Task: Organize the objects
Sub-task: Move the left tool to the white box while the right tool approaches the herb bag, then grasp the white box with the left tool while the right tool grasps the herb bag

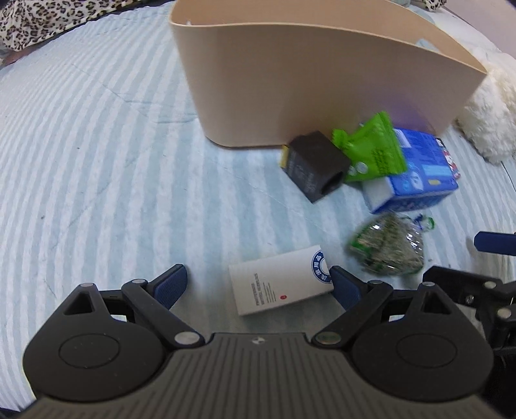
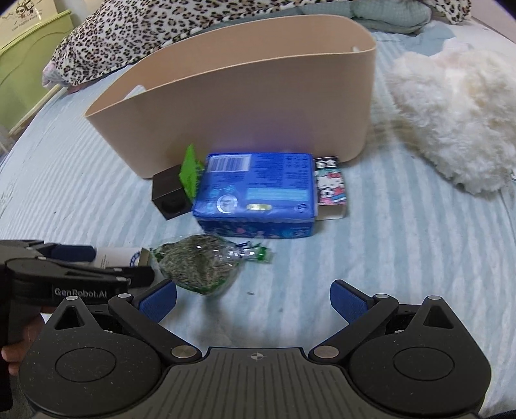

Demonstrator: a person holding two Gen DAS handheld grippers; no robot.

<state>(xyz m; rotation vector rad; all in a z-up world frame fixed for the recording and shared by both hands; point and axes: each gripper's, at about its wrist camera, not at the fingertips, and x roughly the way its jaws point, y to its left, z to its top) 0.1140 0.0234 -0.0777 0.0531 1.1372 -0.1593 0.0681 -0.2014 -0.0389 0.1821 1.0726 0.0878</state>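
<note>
A beige bin [image 1: 290, 83] stands on the striped bed, also in the right wrist view [image 2: 245, 106]. In front of it lie a black box [image 1: 314, 166], a green packet [image 1: 371, 151], a blue tissue pack [image 2: 254, 193], a Hello Kitty box [image 2: 330, 187] and a clear bag of green herbs [image 2: 200, 264]. A white box [image 1: 280, 285] lies flat between the fingers of my open left gripper [image 1: 259, 285]; its right pad is at the box's edge. My right gripper [image 2: 254, 298] is open and empty, just right of the herb bag.
A fluffy white cushion [image 2: 451, 116] lies right of the bin. A leopard-print blanket [image 2: 154, 29] is bunched behind it. A green cabinet [image 2: 22, 51] stands at the far left. The striped sheet [image 1: 96, 161] stretches to the left.
</note>
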